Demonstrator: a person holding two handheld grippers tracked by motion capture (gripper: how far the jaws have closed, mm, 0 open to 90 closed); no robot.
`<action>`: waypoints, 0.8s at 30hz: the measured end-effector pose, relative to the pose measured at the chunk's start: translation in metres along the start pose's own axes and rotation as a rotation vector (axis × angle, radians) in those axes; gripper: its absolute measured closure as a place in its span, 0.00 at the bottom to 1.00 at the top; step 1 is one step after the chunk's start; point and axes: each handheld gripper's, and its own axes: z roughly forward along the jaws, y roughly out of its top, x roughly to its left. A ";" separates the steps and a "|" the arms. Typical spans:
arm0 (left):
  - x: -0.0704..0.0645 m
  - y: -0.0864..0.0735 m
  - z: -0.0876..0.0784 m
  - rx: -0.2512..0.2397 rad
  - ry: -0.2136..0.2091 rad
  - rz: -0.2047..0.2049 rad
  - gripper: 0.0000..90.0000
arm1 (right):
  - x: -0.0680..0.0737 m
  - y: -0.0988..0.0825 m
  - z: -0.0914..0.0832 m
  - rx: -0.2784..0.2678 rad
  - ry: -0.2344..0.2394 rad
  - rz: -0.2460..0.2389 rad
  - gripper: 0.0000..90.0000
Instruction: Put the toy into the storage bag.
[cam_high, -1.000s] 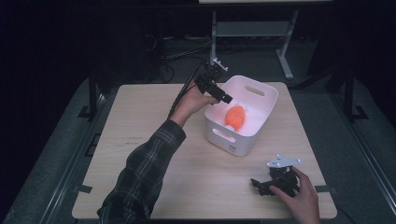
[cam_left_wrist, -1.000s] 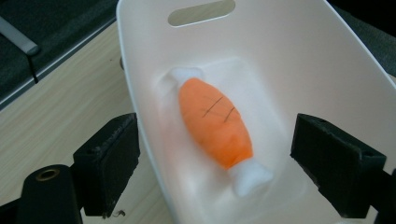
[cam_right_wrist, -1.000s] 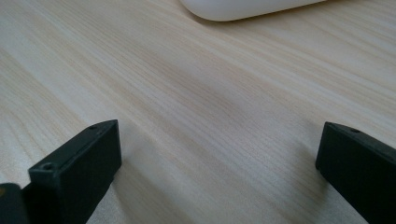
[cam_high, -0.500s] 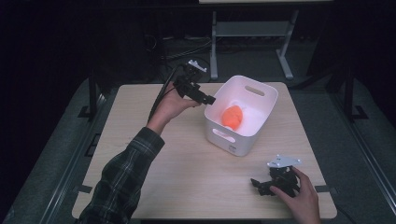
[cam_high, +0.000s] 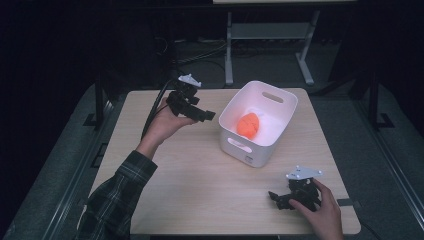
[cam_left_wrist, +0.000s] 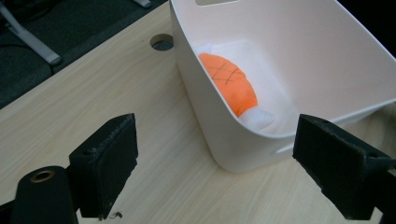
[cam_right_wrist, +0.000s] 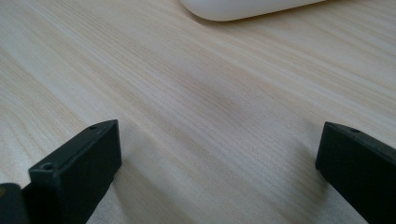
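Note:
A white plastic bin (cam_high: 235, 129) with cut-out handles stands on the right half of the wooden table. An orange and white plush toy (cam_high: 248, 124) lies on its floor, and the left gripper view shows the toy (cam_left_wrist: 231, 84) against the bin's near wall (cam_left_wrist: 205, 107). My left gripper (cam_high: 204, 115) hangs open in the air just left of the bin, with nothing between its jaws. My right gripper (cam_high: 276, 198) rests open low on the table near the front right corner, its fingers (cam_right_wrist: 79, 168) spread wide over bare wood.
The light wooden table (cam_high: 190, 170) has a round cable hole (cam_left_wrist: 162, 42) beside the bin. Dark floor surrounds the table, and a grey metal stand (cam_high: 265, 35) with cables stands behind it. Bare tabletop lies in front of the bin and to its left.
My left gripper has drawn back leftward from over the bin to the air beside it. The toy stays in the bin. The right gripper has not moved.

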 end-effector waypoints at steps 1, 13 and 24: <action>0.000 -0.003 -0.002 -0.001 0.001 0.001 0.15 | 0.000 0.000 0.000 0.000 0.000 0.000 0.00; -0.001 -0.037 -0.025 -0.043 0.007 0.008 0.15 | 0.000 0.000 0.000 0.000 -0.001 -0.001 0.00; -0.003 -0.073 -0.035 -0.043 0.017 0.004 0.15 | 0.000 0.000 0.000 0.000 -0.001 -0.002 0.00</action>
